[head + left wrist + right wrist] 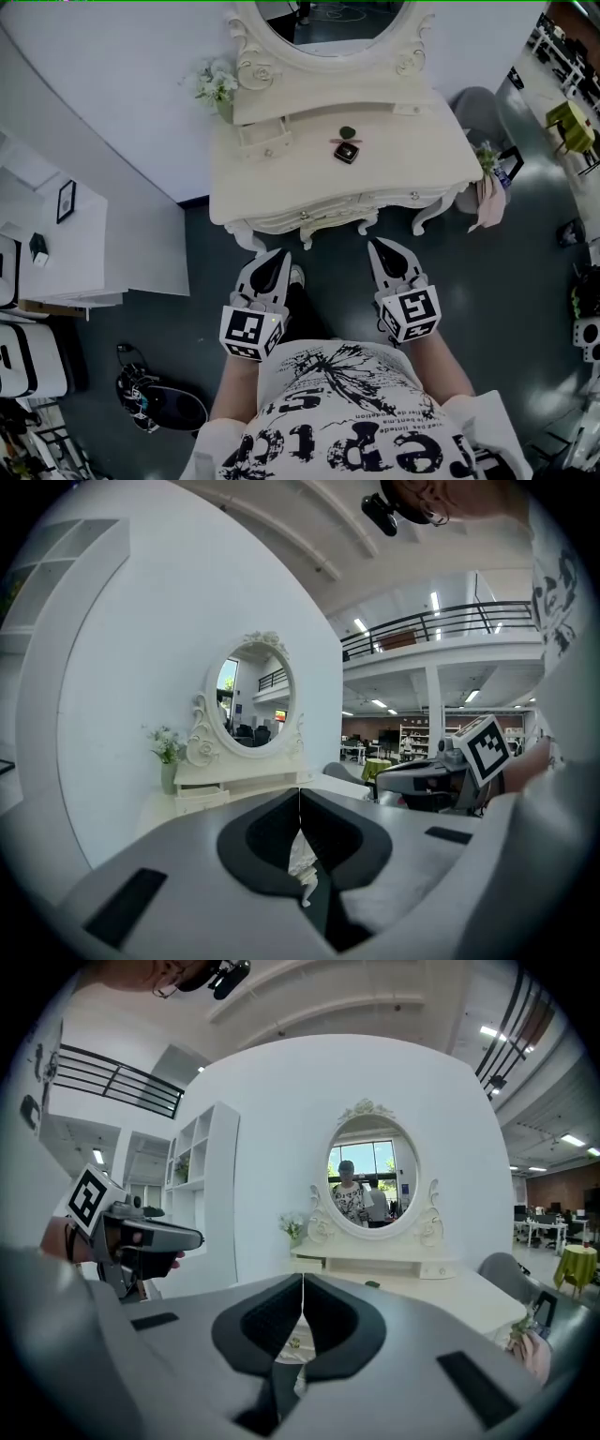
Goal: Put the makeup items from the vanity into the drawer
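Note:
The white vanity [281,183] stands ahead of me under its oval mirror [328,23]. On its top lie a small black square compact [346,152] and a dark green round item [348,132]. The wide front drawer [328,214] with small knobs is closed. My left gripper [278,254] and right gripper [379,246] hover side by side over the dark floor, just short of the vanity's front edge. Both are shut with nothing in them. The left gripper [300,803] shows its tips touching, and so does the right gripper [303,1288].
A vase of white flowers [217,89] sits at the vanity's back left, beside small upper drawers [262,141]. A grey chair [480,108] and a pink cloth [487,202] are at the right. White shelving [56,234] and a black bag [164,403] are left.

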A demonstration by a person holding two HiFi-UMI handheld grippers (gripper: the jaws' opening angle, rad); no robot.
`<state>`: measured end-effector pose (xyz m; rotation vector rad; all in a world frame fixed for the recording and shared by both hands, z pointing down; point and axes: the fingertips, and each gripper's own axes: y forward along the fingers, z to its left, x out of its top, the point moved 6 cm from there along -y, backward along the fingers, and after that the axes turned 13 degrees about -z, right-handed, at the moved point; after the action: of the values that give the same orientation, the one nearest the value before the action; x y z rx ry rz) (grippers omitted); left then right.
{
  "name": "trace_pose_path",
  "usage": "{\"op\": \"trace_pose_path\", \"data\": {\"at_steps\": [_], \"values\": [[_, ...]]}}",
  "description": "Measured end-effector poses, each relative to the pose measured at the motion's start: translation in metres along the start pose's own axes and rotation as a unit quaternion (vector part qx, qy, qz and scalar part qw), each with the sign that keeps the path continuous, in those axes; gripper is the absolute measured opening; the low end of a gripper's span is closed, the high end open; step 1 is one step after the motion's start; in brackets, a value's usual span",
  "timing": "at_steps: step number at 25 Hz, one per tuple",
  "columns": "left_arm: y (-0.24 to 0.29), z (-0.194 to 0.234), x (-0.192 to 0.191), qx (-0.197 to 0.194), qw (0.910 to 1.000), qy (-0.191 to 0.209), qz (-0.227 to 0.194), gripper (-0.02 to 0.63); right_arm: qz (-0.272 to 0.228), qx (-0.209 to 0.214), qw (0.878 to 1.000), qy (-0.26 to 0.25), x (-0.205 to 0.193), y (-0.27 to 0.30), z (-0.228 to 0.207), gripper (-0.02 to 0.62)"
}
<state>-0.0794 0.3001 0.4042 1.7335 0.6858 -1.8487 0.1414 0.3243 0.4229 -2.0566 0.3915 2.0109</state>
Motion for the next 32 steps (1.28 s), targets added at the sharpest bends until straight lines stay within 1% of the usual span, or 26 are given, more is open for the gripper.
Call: {"op": "trace_pose_path", "data": {"at_steps": [5, 10, 14, 17, 21, 25, 32], "values": [[0.051, 0.061, 0.000, -0.009, 0.9999, -0.014, -0.004, 0.020, 0.010, -0.006, 1.000, -0.011, 0.005, 0.070, -0.014, 0.018], [0.107, 0.133, 0.004, -0.017, 0.9996, -0.023, -0.001, 0.020, 0.019, -0.024, 0.999, -0.009, 0.011, 0.156, -0.033, 0.018], [0.146, 0.188, 0.010, -0.025, 0.9993, -0.026, 0.003, 0.020, 0.024, -0.033, 0.999, -0.012, 0.018, 0.223, -0.043, 0.018], [0.171, 0.221, 0.015, -0.028, 0.9993, -0.022, 0.005, 0.020, 0.027, -0.040, 0.999, -0.011, 0.020, 0.262, -0.052, 0.018], [0.195, 0.249, 0.016, -0.026, 0.9994, -0.023, 0.011, 0.020, 0.039, -0.045, 0.998, -0.005, 0.017, 0.297, -0.066, 0.018], [0.214, 0.262, 0.010, -0.018, 0.9992, -0.028, 0.021, 0.020, 0.057, -0.041, 0.998, 0.001, 0.009, 0.319, -0.085, 0.019], [0.244, 0.268, -0.006, 0.005, 0.9988, -0.035, 0.033, 0.020, 0.120, -0.008, 0.993, 0.001, -0.025, 0.337, -0.124, 0.020]]}}
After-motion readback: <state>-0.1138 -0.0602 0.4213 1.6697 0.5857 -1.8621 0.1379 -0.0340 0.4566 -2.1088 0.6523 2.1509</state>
